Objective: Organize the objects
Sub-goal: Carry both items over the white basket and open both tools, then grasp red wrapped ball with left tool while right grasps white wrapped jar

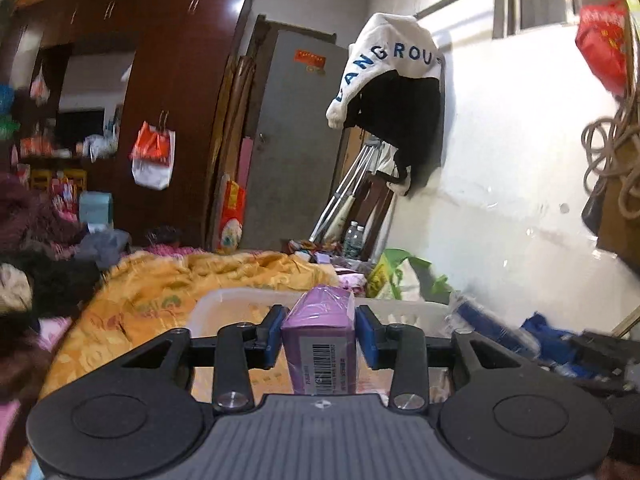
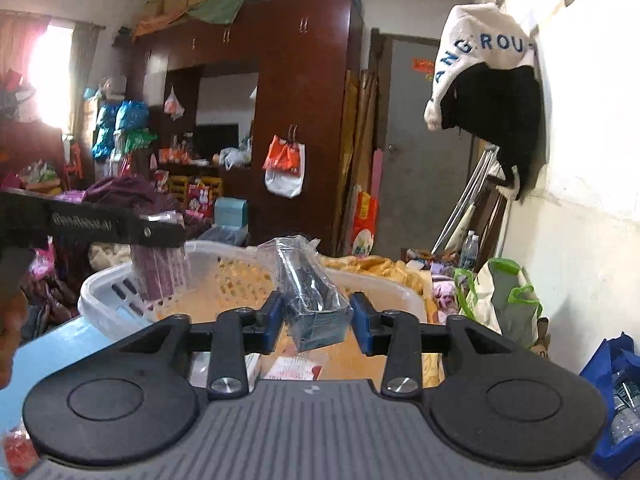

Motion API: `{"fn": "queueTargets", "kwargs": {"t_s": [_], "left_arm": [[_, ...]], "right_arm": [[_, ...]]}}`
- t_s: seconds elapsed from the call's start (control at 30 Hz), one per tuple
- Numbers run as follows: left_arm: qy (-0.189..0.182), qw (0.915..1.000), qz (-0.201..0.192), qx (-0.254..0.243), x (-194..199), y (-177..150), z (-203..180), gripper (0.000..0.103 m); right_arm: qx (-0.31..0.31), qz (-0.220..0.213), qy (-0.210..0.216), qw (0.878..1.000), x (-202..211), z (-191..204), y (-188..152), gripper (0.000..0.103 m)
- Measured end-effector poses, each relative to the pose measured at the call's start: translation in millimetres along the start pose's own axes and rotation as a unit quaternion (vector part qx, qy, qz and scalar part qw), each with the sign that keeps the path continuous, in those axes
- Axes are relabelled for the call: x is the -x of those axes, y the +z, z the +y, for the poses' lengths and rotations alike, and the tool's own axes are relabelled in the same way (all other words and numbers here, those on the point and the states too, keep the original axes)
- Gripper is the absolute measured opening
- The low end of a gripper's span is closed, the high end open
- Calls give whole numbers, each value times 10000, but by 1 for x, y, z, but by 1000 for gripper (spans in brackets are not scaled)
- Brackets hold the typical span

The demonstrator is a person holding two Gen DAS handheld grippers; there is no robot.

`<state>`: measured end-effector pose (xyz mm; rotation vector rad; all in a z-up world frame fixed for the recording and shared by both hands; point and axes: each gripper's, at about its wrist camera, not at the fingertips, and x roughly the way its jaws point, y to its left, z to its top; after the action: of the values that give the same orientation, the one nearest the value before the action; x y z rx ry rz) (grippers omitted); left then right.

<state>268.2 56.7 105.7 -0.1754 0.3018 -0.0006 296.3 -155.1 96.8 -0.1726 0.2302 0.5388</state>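
I'm seeing left gripper [image 1: 316, 334] standing released around purple box [image 1: 320, 344] | right gripper [image 2: 316, 322] standing released around wrapped dark box [image 2: 316, 304] | both hovering over white basket [image 2: 104, 292]

Pretty clearly a lived-in home bedroom: big dark wardrobe [image 2: 288, 92] at the far wall, rumpled orange quilt [image 1: 168, 292], hoodie [image 1: 390, 76] hanging right.

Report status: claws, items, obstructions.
Left claw open, purple box between jaws. Right claw open, wrapped dark packet tilted between jaws. White basket beneath; nothing blocking.
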Motion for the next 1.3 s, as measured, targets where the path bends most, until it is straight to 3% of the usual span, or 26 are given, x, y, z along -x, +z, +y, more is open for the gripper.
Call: {"fn": "queueTargets", "kwargs": {"t_s": [0.03, 0.07, 0.2, 0.33, 0.4, 0.57, 0.7, 0.87, 1.03, 1.1, 1.17, 1.27, 1.3], "left_arm": [[64, 9999, -70, -78, 1, 0, -1, 74], [106, 9998, -139, -100, 3, 0, -1, 85], [-196, 9990, -301, -253, 40, -9, 1, 84], [-15, 9977, -399, -543, 109, -50, 5, 85], [47, 9978, -343, -564, 139, -83, 13, 86], [-51, 9991, -346, -228, 177, -135, 32, 86], [-28, 9986, -270, -446, 169, -145, 25, 86], [-59, 9988, -117, -461, 148, -150, 17, 86], [26, 9980, -223, -596, 145, -165, 6, 78], [94, 9973, -132, -719, 140, -167, 1, 69], [146, 9966, -175, -792, 141, -167, -2, 68], [168, 9959, -149, -881, 141, -168, -4, 50], [209, 9954, -133, -922, 142, -169, -5, 50]], "right_arm": [[28, -42, -75, 10000, 3, 2, 0, 98], [100, -145, -180, 9997, 9, 5, -1, 103], [-208, -498, -126, 9985, 53, 4, -17, 103], [-1100, -62, 299, 9935, 97, 5, -67, 103], [-1140, -129, 688, 9910, 123, 19, -99, 103], [-879, -155, 1083, 9901, 150, 57, -144, 103], [-239, 49, 1026, 9944, 137, 85, -143, 84], [-209, 126, 963, 9950, 132, 91, -152, 51], [-193, 45, 863, 9961, 140, 92, -158, 51], [-228, 51, 895, 9957, 141, 90, -159, 51], [-251, 56, 919, 9954, 141, 89, -158, 51], [-275, 54, 926, 9953, 143, 88, -159, 51], [-277, 57, 922, 9953, 144, 87, -159, 51]]}}
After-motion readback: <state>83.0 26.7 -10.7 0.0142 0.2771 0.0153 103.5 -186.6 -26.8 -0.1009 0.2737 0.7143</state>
